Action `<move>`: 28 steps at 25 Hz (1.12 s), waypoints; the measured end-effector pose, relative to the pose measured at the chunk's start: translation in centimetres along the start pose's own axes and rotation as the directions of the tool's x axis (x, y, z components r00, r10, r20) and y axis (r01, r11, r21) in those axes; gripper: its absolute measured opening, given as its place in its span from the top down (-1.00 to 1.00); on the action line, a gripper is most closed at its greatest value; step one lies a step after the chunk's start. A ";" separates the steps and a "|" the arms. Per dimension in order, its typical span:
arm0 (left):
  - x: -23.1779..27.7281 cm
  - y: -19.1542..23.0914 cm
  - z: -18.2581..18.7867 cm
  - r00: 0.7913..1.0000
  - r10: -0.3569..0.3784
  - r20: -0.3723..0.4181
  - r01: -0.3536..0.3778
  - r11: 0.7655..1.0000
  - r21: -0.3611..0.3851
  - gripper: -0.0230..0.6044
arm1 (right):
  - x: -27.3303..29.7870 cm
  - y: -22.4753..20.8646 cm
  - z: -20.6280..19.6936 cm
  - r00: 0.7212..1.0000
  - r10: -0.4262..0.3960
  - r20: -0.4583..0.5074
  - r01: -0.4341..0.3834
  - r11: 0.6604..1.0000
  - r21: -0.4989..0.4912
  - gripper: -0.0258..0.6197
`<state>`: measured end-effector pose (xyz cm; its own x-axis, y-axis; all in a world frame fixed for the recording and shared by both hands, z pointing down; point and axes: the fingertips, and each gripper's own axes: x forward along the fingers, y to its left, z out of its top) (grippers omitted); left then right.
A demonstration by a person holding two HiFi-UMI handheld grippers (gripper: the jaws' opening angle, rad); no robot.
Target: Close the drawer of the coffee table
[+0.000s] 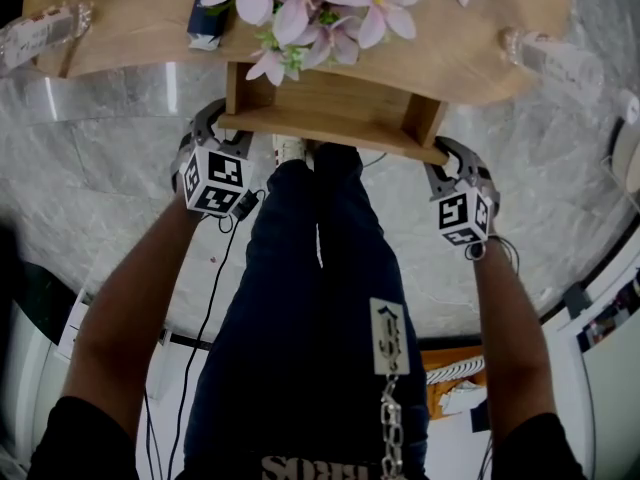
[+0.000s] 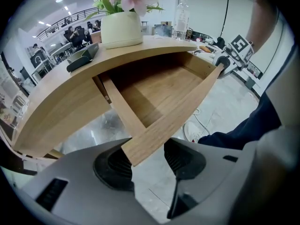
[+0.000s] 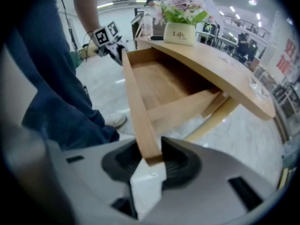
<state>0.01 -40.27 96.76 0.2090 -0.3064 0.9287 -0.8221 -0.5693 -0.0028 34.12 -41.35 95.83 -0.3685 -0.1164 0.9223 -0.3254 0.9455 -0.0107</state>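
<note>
Pink artificial flowers (image 1: pixel 310 8) are standing in a cream pot (image 2: pixel 121 29), with a clear plastic bottle (image 2: pixel 181 15) rising a little way off to one side and a dark, flat gadget (image 2: pixel 82 57) lying near the pot on the other. A person in dark blue trousers (image 1: pixel 310 298) and white shoes (image 1: pixel 290 148) is standing on a grey marble-patterned floor (image 1: pixel 110 168), a metal chain (image 1: pixel 392 428) hanging at the right hip and a thin black cable (image 1: pixel 215 298) trailing down beside the left leg. Far in the background, people (image 2: pixel 75 32) are sitting at desks in a bright, open office.
</note>
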 end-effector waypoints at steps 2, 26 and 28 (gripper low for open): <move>0.0 0.0 0.0 1.000 -0.007 -0.002 0.007 1.000 -0.021 0.25 | -0.1 0.0 0.0 1.000 0.015 -0.006 -0.015 1.000 0.007 0.50; 2.9 7.3 6.2 0.996 -0.021 0.086 0.057 0.896 -0.440 0.19 | 1.5 -10.8 2.1 0.993 -0.094 0.070 0.047 0.868 0.494 0.23; 1.4 7.7 5.0 0.998 0.000 0.058 0.033 0.828 -0.560 0.19 | 0.2 -10.8 1.3 0.988 -0.148 0.046 0.093 0.801 0.591 0.22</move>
<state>-3.34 -48.88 96.23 0.2398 -0.3500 0.9055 -0.9703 -0.0547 0.2358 36.38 -51.99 95.65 -0.3560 -0.2693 0.8948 -0.8096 0.5671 -0.1515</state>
